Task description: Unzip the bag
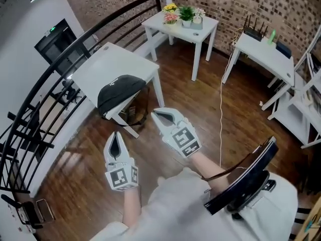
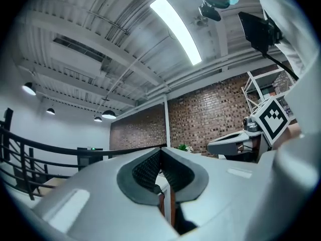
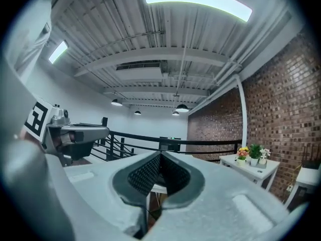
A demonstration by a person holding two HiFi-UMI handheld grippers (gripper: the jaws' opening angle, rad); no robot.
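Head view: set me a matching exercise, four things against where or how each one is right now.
Things:
1. black bag
2. flower pots
3. black router
4. left gripper

Places or states:
a. on the far small table
b. shut, empty, short of the bag
c. on the near white table
d. on the right-hand table

Pairs: 1-c, 2-a, 3-d, 4-b.

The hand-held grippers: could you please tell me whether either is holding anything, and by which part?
Nothing is held: the left hand-held gripper and right hand-held gripper are both shut and empty.
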